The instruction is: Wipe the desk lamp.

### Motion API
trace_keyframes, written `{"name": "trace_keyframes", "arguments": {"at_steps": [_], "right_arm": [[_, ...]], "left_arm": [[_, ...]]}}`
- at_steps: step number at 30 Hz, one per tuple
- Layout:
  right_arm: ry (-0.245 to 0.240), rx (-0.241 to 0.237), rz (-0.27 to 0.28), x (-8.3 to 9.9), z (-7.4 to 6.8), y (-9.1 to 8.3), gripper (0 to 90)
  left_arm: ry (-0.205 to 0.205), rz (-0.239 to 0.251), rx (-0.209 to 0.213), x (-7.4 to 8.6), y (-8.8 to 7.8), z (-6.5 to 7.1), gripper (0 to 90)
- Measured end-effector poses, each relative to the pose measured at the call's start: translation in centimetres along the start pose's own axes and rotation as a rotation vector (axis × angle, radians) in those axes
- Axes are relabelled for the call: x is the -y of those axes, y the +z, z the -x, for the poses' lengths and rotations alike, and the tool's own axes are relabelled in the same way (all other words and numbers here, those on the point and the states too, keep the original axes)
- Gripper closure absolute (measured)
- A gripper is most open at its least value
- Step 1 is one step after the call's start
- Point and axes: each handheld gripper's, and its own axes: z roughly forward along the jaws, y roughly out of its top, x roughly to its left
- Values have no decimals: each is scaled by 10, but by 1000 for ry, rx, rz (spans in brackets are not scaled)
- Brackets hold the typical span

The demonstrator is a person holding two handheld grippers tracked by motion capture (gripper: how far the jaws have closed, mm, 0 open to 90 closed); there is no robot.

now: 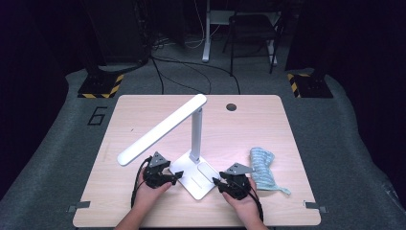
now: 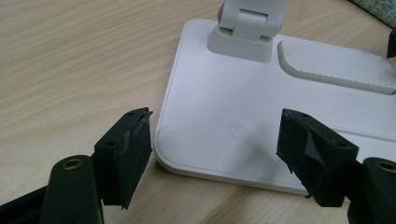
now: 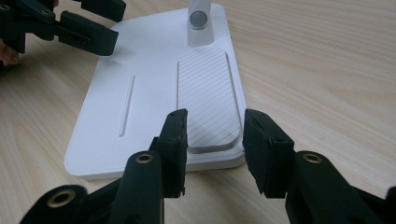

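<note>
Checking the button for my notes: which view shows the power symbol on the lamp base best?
The left gripper view: the power symbol sits sharp and close on the lamp base. The high view takes in the base, too small to make the symbol out. The right gripper view faces the ribbed pad side instead.

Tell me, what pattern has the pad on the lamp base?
Fine diagonal ribs on the white pad, clearest in the right gripper view.

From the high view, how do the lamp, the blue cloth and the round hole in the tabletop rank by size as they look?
1. Lamp: by far the largest, its long head reaching across the table's left half.
2. Blue cloth: a crumpled bundle, clearly smaller.
3. Round hole: smallest, though it lies farther from the camera.
</note>
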Motion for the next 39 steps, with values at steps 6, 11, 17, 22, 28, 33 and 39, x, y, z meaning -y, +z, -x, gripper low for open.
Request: {"name": "trace_keyframes", "arguments": {"at_steps": [6, 11, 17, 22, 28, 33, 39], "right_arm": [[-56, 32, -4, 1, -7, 4, 580], [-94, 62, -8, 0, -11, 7, 560], [-87, 84, -3, -1, -4, 8, 553], [-81, 110, 3, -2, 5, 9, 577], [-46, 129, 9, -6, 11, 12, 661], [-43, 123, 5, -12, 18, 18, 660], [-7, 119, 1, -20, 24, 26, 660]], "left_arm": [[13, -10, 5, 0, 3, 1, 248], [5, -36, 17, 0, 3, 1, 256], [9, -43, 48, 0, 2, 4, 291], [29, -47, 57, 1, 1, 12, 304], [12, -45, 76, 3, 1, 23, 290], [16, -52, 85, 4, -1, 25, 287], [63, -73, 86, 4, -3, 26, 293]]}}
